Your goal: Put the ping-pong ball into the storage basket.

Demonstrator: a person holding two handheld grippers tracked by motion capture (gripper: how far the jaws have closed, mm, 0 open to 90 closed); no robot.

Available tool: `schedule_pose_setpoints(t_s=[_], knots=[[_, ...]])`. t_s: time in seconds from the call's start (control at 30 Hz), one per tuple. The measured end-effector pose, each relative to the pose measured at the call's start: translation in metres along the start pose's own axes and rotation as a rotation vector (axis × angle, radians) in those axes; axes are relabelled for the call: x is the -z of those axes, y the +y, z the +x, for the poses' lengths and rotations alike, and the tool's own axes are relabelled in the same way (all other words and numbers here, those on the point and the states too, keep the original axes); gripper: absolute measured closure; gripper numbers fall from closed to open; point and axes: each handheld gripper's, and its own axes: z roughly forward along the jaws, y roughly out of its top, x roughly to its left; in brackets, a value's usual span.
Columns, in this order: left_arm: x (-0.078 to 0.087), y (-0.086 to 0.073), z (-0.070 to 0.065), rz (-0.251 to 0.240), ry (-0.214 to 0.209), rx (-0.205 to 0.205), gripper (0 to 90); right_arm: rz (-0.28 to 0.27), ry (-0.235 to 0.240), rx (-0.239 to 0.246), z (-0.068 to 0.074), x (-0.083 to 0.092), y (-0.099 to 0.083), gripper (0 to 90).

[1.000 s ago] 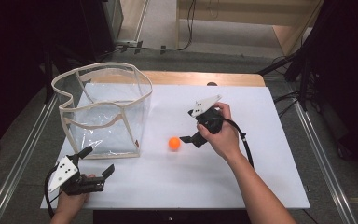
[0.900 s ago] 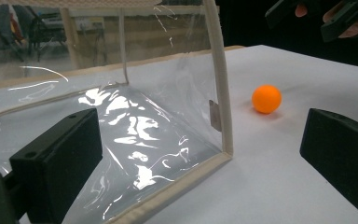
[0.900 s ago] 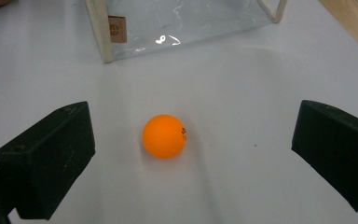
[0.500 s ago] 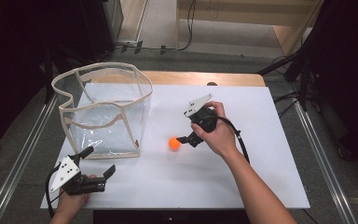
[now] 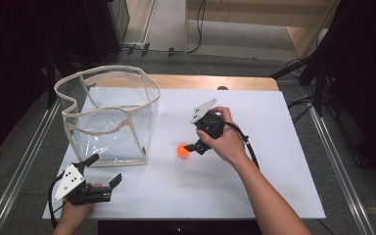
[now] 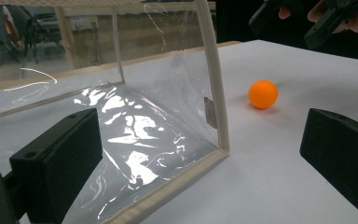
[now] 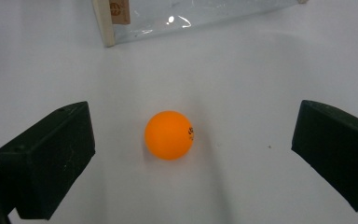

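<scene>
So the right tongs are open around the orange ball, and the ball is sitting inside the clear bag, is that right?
Not quite. The right tongs are open around the orange ball, but the ball lies on the white table, outside the clear bag and beside it. The high view shows this.

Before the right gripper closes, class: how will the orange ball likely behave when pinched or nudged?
The ball is round and smooth and sits free on the flat table, so a nudge would probably roll it. It looks like a table-tennis ball, so likely very light. The open right gripper straddles it; an off-centre pinch might squirt it out.
</scene>
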Motion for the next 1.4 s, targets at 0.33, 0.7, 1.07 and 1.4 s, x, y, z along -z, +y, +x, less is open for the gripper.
schedule_pose_setpoints(t_s=[0.33,0.7,1.07,1.4], knots=[[0.0,0.0,0.0,-0.003,-0.004,0.0,0.0,0.049,0.029,0.001,-0.002,-0.01,0.002,0.0],[0.0,0.0,0.0,-0.002,-0.002,-0.005,0.0,0.123,0.058,0.01,0.0,-0.025,0.006,0.0],[0.0,0.0,0.0,-0.001,-0.003,-0.008,0.0,0.169,0.076,0.006,0.001,-0.036,0.006,0.0],[0.0,0.0,0.0,0.001,-0.002,-0.008,0.0,0.202,0.072,0.011,0.002,-0.046,0.007,0.0]])
